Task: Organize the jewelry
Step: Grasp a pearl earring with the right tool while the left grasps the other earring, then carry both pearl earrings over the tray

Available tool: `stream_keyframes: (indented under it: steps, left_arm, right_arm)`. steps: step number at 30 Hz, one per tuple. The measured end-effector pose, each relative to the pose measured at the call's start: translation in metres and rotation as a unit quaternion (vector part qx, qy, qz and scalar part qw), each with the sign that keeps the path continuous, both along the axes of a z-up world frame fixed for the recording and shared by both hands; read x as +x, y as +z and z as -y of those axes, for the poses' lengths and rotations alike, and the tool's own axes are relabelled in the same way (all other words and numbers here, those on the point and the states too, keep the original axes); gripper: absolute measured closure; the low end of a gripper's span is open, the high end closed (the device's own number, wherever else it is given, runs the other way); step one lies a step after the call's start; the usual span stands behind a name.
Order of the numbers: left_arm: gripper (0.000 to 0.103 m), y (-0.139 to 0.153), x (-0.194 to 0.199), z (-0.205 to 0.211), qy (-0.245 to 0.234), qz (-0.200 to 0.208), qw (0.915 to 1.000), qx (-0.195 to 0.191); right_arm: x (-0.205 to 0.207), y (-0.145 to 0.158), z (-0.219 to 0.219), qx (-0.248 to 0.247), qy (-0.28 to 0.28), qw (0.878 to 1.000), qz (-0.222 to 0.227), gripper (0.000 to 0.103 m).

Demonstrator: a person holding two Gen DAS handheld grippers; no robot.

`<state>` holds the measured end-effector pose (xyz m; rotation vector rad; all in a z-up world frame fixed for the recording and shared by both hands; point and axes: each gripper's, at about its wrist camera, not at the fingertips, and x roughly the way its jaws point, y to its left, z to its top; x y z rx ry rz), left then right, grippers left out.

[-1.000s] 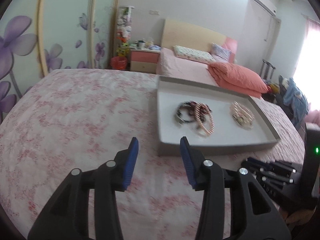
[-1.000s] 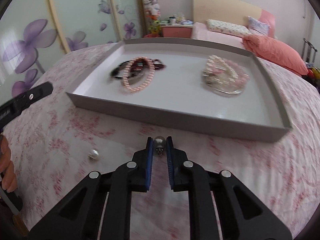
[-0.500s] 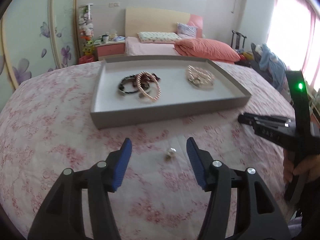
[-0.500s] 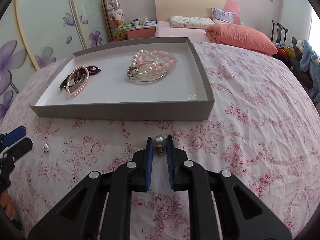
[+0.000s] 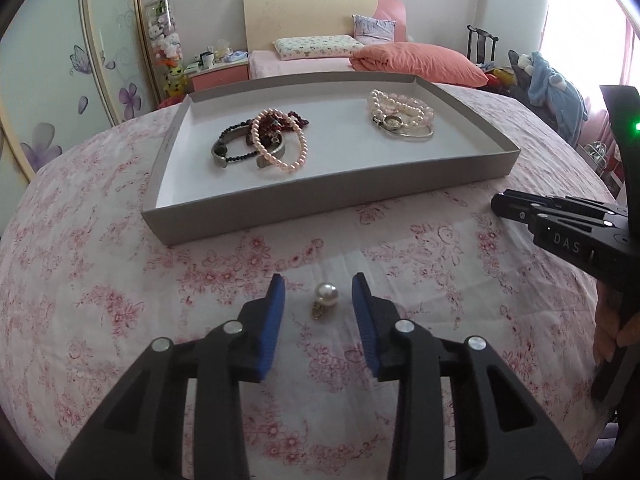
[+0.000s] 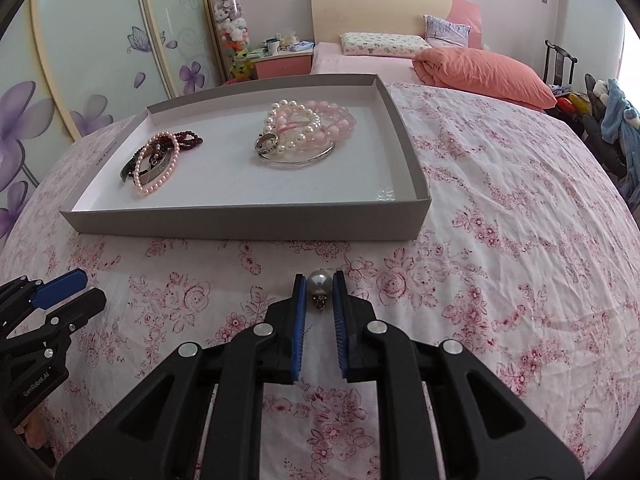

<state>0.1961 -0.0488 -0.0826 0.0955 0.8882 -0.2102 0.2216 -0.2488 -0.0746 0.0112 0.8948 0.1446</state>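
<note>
A loose pearl earring (image 5: 326, 294) lies on the flowered cloth between the blue pads of my left gripper (image 5: 318, 280). Its jaws are closing, and neither pad touches the pearl. My right gripper (image 6: 319, 276) is shut on a second pearl earring (image 6: 319, 283), held just above the cloth in front of the grey tray (image 6: 240, 222). In the tray lie a pile of dark and pink bead bracelets (image 5: 272, 140) and a pile of pearl and pink bracelets with a ring (image 5: 400, 116). The right gripper (image 5: 516, 204) also shows at the right edge of the left wrist view.
The tray (image 5: 320, 208) sits on a round surface under a pink flowered cloth (image 6: 500, 184). Behind it are a bed with an orange pillow (image 6: 484, 72), a nightstand (image 6: 284, 62) and flower-patterned wardrobe doors (image 6: 80, 72). A hand (image 5: 612, 332) holds the right gripper.
My left gripper swung round and sank to the loose pearl earring, and its jaws now straddle it more narrowly. The right gripper shifted toward the tray's right end, then held still with its pearl.
</note>
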Motion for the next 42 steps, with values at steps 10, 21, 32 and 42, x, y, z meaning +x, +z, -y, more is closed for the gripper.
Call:
stream_keyframes:
  steps: [10,21,32,42]
  left_arm:
    - [0.089,0.000,0.006,-0.015,0.051,-0.004,0.9987,0.004]
    - [0.088,0.001,0.005,-0.022,0.064,-0.005,0.9980,-0.002]
    - [0.088,0.001,0.005,-0.022,0.064,-0.006,0.9979,-0.009]
    - [0.089,0.001,0.005,-0.022,0.064,-0.006,0.9979,-0.009]
  right_arm:
    - [0.000,0.000,0.000,0.001,0.000,1.000,0.000,0.089]
    - [-0.001,0.000,-0.003,-0.015,0.006,1.000,0.002,0.089]
    - [-0.001,0.000,-0.005,-0.014,0.006,1.000,0.002,0.089]
    - [-0.001,0.000,-0.004,-0.013,0.006,1.000,0.002,0.089]
